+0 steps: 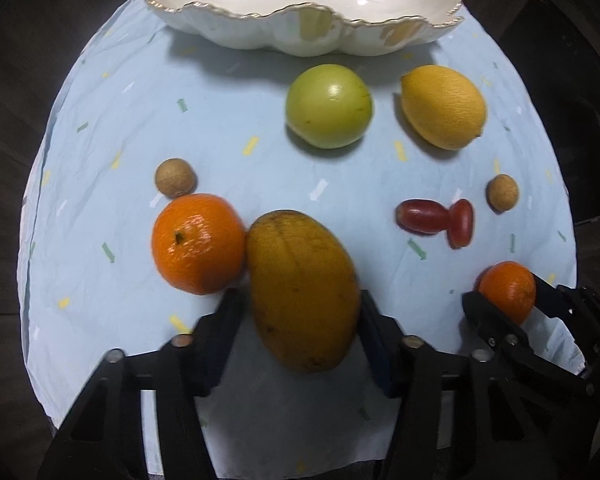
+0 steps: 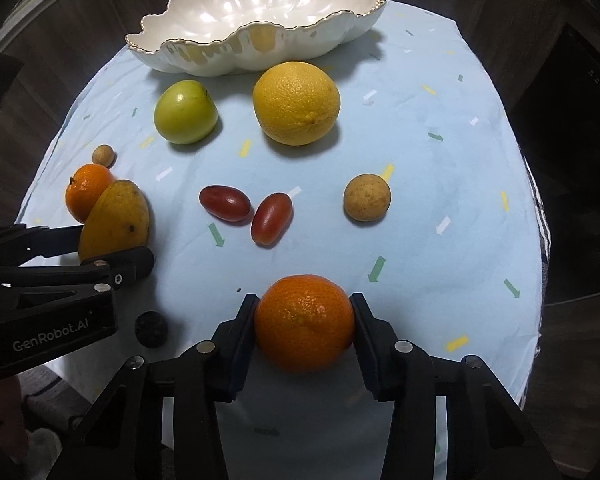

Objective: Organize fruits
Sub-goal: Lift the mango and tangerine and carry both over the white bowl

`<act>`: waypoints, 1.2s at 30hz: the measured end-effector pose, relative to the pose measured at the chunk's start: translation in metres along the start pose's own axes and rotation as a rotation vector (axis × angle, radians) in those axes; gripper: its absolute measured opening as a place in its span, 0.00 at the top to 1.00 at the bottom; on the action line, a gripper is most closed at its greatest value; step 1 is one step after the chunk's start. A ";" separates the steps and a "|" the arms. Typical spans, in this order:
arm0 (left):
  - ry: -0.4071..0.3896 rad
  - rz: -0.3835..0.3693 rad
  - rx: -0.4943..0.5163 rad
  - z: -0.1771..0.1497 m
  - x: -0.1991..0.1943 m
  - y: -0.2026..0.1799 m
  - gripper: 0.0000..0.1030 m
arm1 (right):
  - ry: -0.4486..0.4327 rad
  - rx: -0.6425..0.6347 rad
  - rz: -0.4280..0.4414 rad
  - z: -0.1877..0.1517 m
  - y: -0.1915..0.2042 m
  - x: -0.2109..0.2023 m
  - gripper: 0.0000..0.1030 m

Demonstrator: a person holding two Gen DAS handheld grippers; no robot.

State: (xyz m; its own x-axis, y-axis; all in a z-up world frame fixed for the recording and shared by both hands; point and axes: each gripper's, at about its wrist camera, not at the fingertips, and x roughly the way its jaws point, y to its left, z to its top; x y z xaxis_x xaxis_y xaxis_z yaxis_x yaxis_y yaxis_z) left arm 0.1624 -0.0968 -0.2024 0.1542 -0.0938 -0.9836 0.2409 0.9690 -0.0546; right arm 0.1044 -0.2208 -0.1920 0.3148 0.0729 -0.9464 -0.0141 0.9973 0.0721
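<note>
My left gripper is shut on a yellow-orange mango, which touches an orange tangerine on its left. The mango also shows in the right wrist view, held by the left gripper. My right gripper is shut on a second tangerine, seen also in the left wrist view. An empty white scalloped bowl stands at the back. A green apple, a yellow citrus, two red grapes and two brown longans lie on the blue cloth.
The light blue cloth covers a small table with dark floor around it. A small dark round thing lies near the front left edge. The second longan sits behind the left tangerine.
</note>
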 end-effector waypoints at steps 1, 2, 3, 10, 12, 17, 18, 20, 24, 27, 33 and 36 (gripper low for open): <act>-0.002 0.001 0.004 0.001 0.000 -0.002 0.54 | -0.001 0.005 0.000 -0.001 -0.001 -0.001 0.57; -0.002 0.002 0.004 0.001 0.000 -0.003 0.54 | -0.002 0.012 -0.003 -0.002 -0.002 -0.002 0.57; -0.002 0.000 0.002 0.002 0.001 -0.003 0.54 | -0.003 0.018 -0.005 -0.002 -0.003 -0.003 0.57; -0.021 0.003 0.007 -0.001 -0.004 -0.009 0.55 | -0.028 0.031 -0.018 -0.003 -0.003 -0.011 0.57; -0.035 0.001 0.012 -0.007 -0.009 -0.008 0.55 | -0.035 0.032 -0.019 -0.003 -0.003 -0.014 0.57; -0.064 -0.004 0.021 -0.012 -0.020 -0.009 0.55 | -0.057 0.039 -0.027 -0.005 -0.006 -0.024 0.57; -0.070 -0.005 0.023 -0.015 -0.025 -0.010 0.55 | -0.061 0.039 -0.028 -0.005 -0.005 -0.026 0.57; -0.084 -0.006 0.025 -0.021 -0.034 -0.007 0.55 | -0.073 0.040 -0.031 -0.005 -0.005 -0.030 0.57; -0.111 -0.009 0.030 -0.022 -0.050 -0.004 0.55 | -0.093 0.041 -0.034 -0.003 -0.005 -0.038 0.57; -0.128 -0.011 0.031 -0.026 -0.058 -0.003 0.55 | -0.106 0.041 -0.038 -0.002 -0.005 -0.043 0.57; -0.159 -0.013 0.034 -0.023 -0.073 -0.004 0.55 | -0.133 0.042 -0.047 0.004 -0.005 -0.056 0.57; -0.178 -0.008 0.041 -0.021 -0.080 -0.004 0.55 | -0.150 0.045 -0.050 0.009 -0.005 -0.064 0.57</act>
State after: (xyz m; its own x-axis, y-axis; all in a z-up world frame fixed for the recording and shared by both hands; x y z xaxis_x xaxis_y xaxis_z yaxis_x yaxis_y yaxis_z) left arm 0.1291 -0.0882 -0.1275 0.3189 -0.1439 -0.9368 0.2807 0.9584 -0.0517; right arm 0.0931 -0.2303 -0.1288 0.4522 0.0181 -0.8918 0.0468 0.9979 0.0439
